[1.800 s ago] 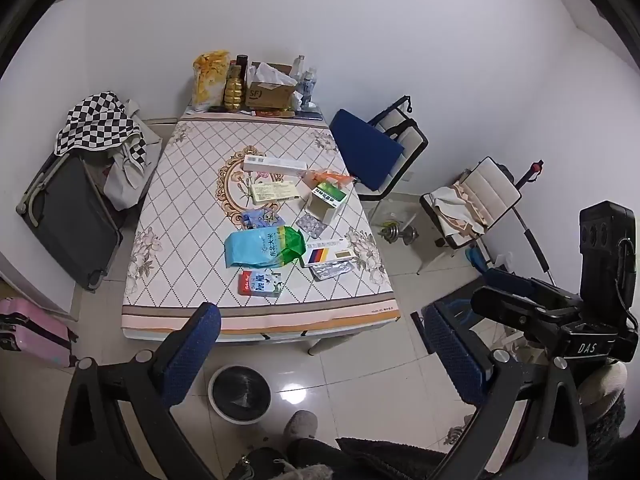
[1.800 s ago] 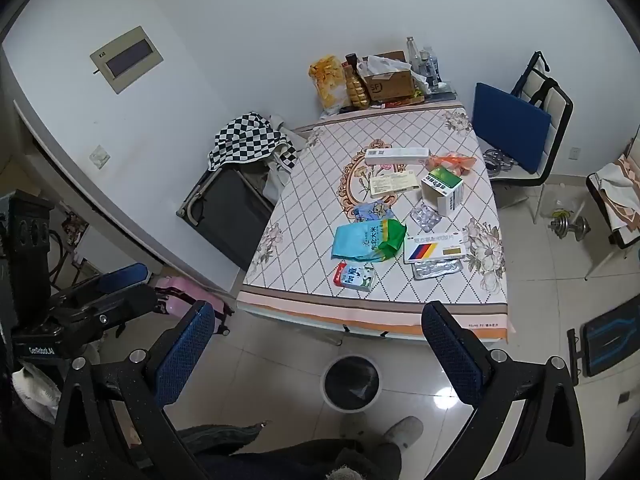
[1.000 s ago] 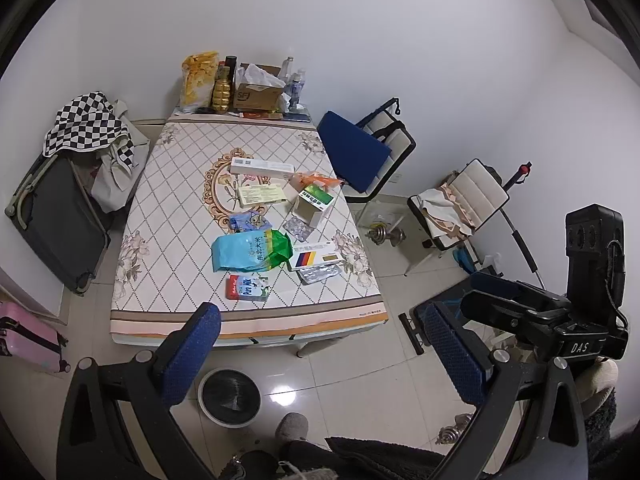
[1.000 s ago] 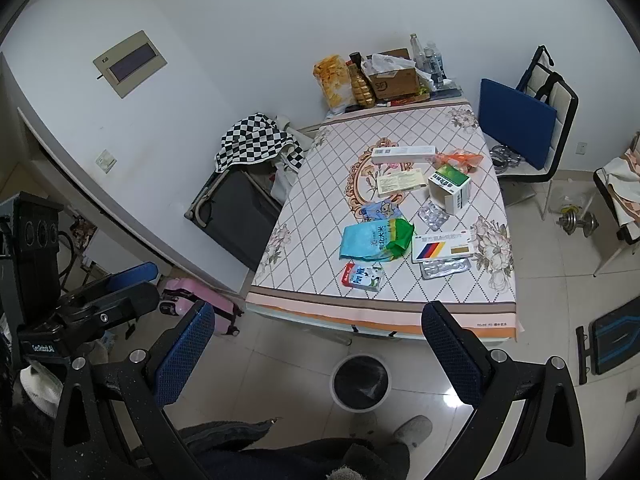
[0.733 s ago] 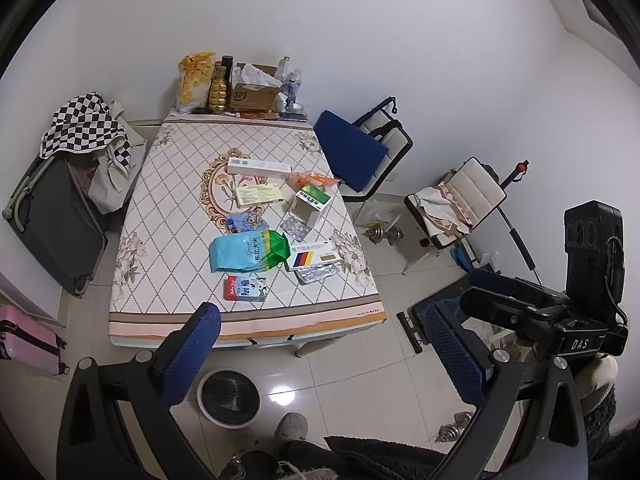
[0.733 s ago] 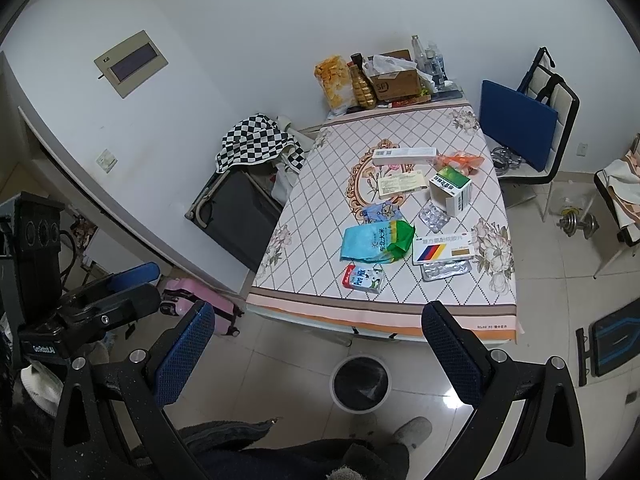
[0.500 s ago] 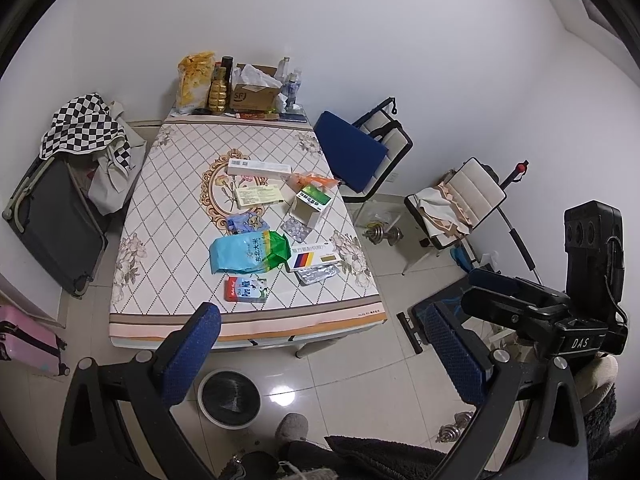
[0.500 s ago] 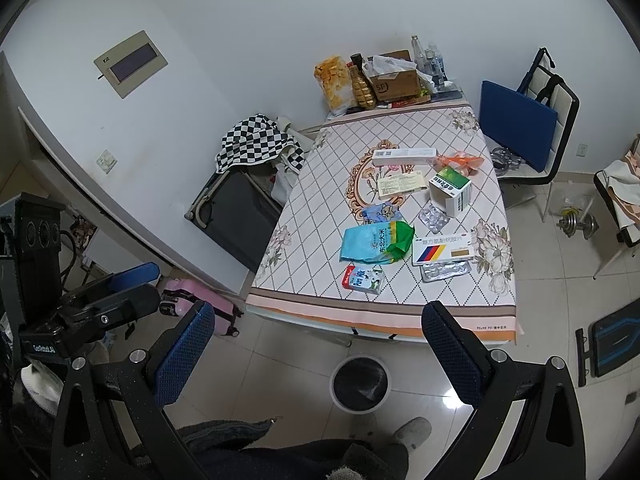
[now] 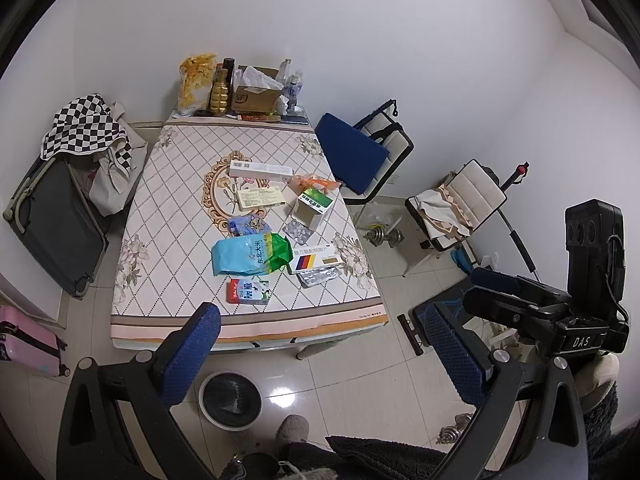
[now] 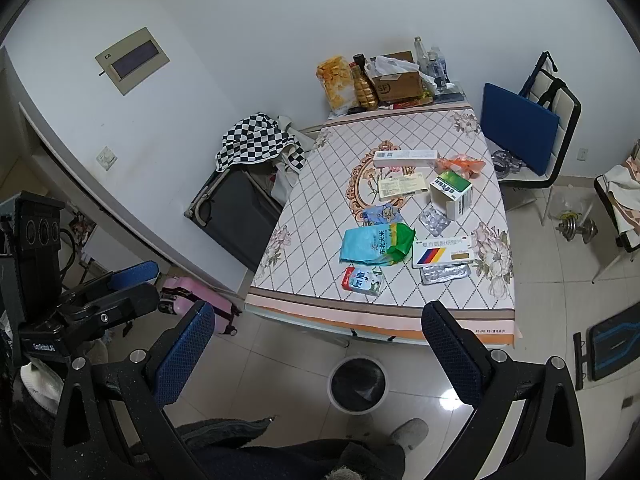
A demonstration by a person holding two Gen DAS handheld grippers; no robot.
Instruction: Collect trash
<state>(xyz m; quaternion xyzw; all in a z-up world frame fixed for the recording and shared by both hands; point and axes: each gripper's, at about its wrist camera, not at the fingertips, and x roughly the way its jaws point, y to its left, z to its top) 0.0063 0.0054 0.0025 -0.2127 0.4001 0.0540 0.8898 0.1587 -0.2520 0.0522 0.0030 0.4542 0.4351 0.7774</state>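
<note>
Two grippers, left gripper (image 9: pixel 320 344) and right gripper (image 10: pixel 318 340), held high, jaws wide apart, empty. Trash on table (image 9: pixel 168 216): milk carton (image 9: pixel 247 291) at 7 o'clock, blue-green bag (image 9: pixel 250 255) central, striped box (image 9: pixel 316 258) at 4 o'clock. Bin (image 9: pixel 231 400) on floor below.

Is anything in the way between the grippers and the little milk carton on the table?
Nothing visible is. The milk carton lies nearest the table's front edge, with open air between it and the open left hand-held gripper and right hand-held gripper.
</note>
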